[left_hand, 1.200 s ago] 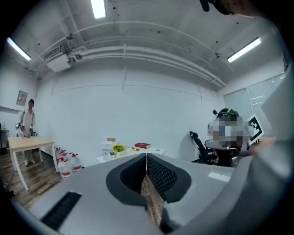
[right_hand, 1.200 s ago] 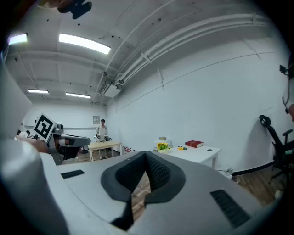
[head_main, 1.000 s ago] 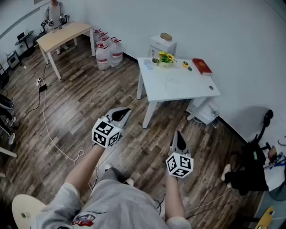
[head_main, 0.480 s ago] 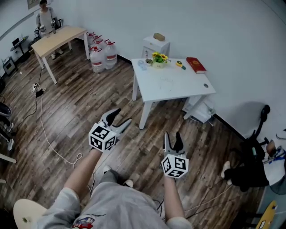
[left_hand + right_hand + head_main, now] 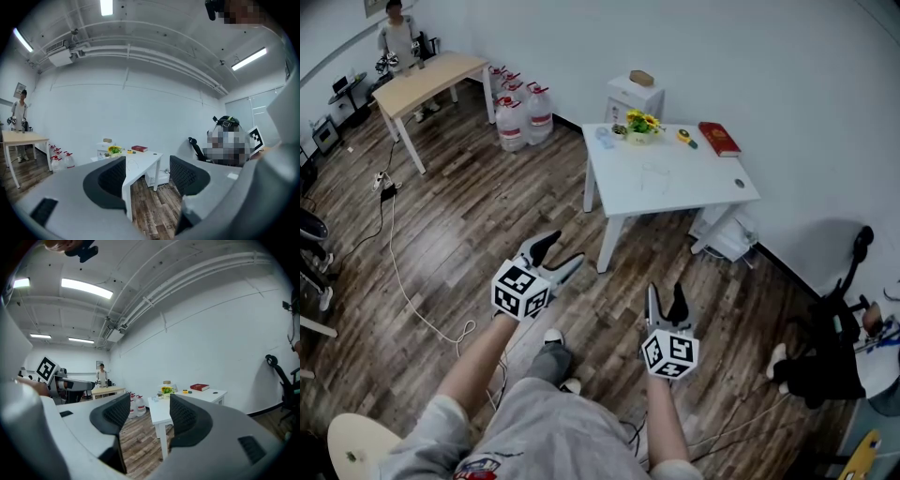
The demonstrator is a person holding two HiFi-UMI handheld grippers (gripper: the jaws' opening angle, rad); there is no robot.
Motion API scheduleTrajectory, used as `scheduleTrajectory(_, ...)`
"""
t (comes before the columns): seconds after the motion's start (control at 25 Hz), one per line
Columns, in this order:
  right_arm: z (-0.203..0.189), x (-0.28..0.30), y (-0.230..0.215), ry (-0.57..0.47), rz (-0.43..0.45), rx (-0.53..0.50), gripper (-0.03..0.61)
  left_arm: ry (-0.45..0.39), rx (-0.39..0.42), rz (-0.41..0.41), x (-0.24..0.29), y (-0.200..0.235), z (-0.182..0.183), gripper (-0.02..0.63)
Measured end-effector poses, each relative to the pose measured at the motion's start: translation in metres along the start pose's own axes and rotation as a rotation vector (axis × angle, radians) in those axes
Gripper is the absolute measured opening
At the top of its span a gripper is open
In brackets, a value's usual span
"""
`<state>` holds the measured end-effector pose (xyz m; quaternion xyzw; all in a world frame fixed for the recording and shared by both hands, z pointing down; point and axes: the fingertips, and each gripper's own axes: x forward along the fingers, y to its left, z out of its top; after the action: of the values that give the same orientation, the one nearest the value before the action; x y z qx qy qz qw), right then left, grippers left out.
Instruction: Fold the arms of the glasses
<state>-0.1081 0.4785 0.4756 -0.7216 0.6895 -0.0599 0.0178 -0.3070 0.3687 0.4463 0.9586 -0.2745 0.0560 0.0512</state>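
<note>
Both the left gripper (image 5: 562, 248) and the right gripper (image 5: 665, 291) have just been opening, jaws wide on nothing, well apart from the glasses (image 5: 653, 174) on the white table (image 5: 712, 192), so folding awaits an approach.

Head view looks steeply down; both gripper views face level toward one distant table (image 5: 708, 187).

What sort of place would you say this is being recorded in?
Probably an office or lab workroom: a white table with a red book and flowers, a wooden desk by the far wall, large water jugs on the wood floor, and strip lights overhead.
</note>
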Motion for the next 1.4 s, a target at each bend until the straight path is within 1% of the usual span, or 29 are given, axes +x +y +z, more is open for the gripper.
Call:
scheduleTrajectory(0.24, -0.002, 0.038, 0.001, 0.01, 0.026, -0.007, 0.249, 0.004, -0.01, 0.002, 0.03, 0.028, -0.001, 0.279)
scheduleTrajectory(0.52, 0.0, 0.114, -0.026, 0.03, 0.024, -0.018, 0.247, 0.004, -0.026, 0.002, 0.1, 0.076, 0.0, 0.279)
scheduleTrajectory(0.68, 0.004, 0.165, -0.037, 0.044, 0.005, -0.021, 0.244, 0.019, -0.03, -0.036, 0.146, 0.106, 0.003, 0.278)
scheduleTrajectory(0.76, 0.011, 0.196, -0.04, 0.044, 0.009, -0.026, 0.242, 0.032, -0.018, -0.051, 0.168, 0.123, 0.005, 0.278)
scheduleTrajectory(0.88, 0.025, 0.239, -0.057, 0.028, -0.005, -0.025, 0.242, 0.056, 0.013, -0.08, 0.21, 0.143, 0.009, 0.278)
scheduleTrajectory(1.08, 0.038, 0.301, -0.079, 0.013, -0.033, -0.021, 0.242, 0.063, 0.022, -0.121, 0.271, 0.182, 0.023, 0.276)
scheduleTrajectory(1.24, 0.037, 0.336, -0.1, 0.002, -0.06, -0.006, 0.244, 0.085, 0.048, -0.171, 0.314, 0.201, 0.03, 0.276)
scheduleTrajectory(1.4, 0.03, 0.361, -0.118, 0.02, -0.079, 0.005, 0.242, 0.106, 0.044, -0.204, 0.35, 0.212, 0.028, 0.276)
